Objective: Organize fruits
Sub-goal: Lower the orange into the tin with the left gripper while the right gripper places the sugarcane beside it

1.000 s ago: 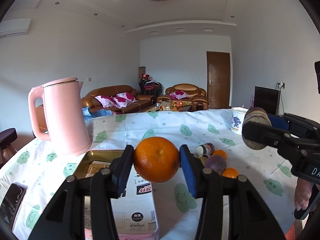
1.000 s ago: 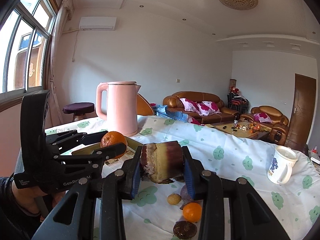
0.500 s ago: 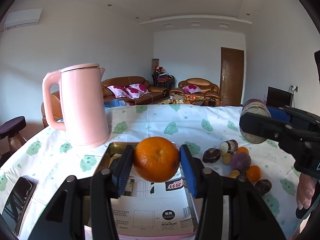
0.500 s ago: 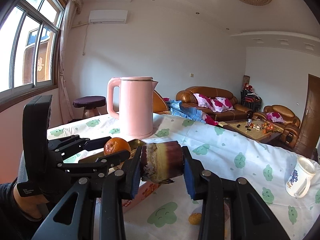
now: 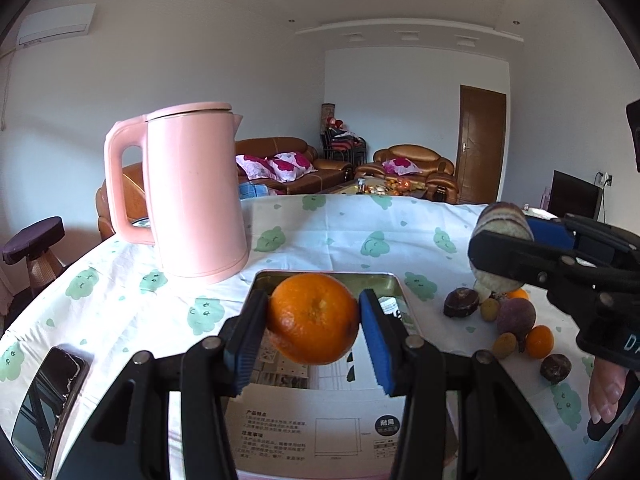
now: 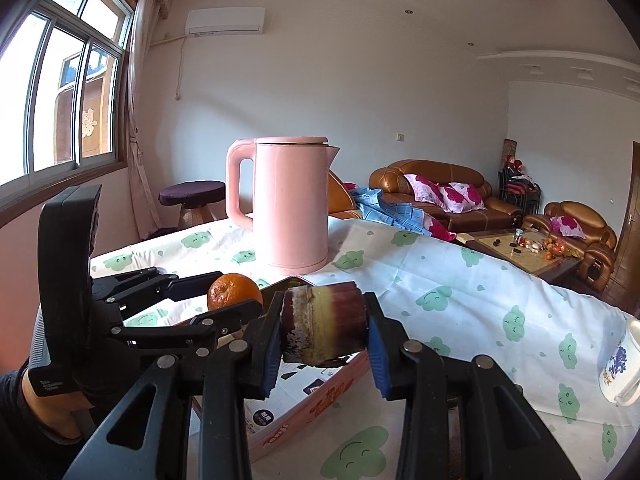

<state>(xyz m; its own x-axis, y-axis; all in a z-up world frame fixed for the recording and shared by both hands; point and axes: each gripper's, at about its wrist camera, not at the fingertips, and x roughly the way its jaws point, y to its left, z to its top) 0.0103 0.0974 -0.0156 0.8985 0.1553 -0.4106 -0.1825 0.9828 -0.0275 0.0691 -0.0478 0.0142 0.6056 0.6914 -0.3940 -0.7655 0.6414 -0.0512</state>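
Item 1: your left tongs [image 5: 314,320] clamp an orange [image 5: 314,318], held above the open tin box [image 5: 394,286] at centre.

Item 2: your right tongs [image 6: 322,330] clamp a short purple cane piece [image 6: 324,326], at 3 o'clock of the orange in the left view, over the box's pink edge [image 6: 320,404].

Item 3: loose fruit pile [image 5: 516,316] on the surface [image 5: 340,236], at 4 o'clock of the box.

Item 4: pink kettle [image 5: 192,192], upright at 11 o'clock.

Item 5: white mug [image 6: 620,364], far right.
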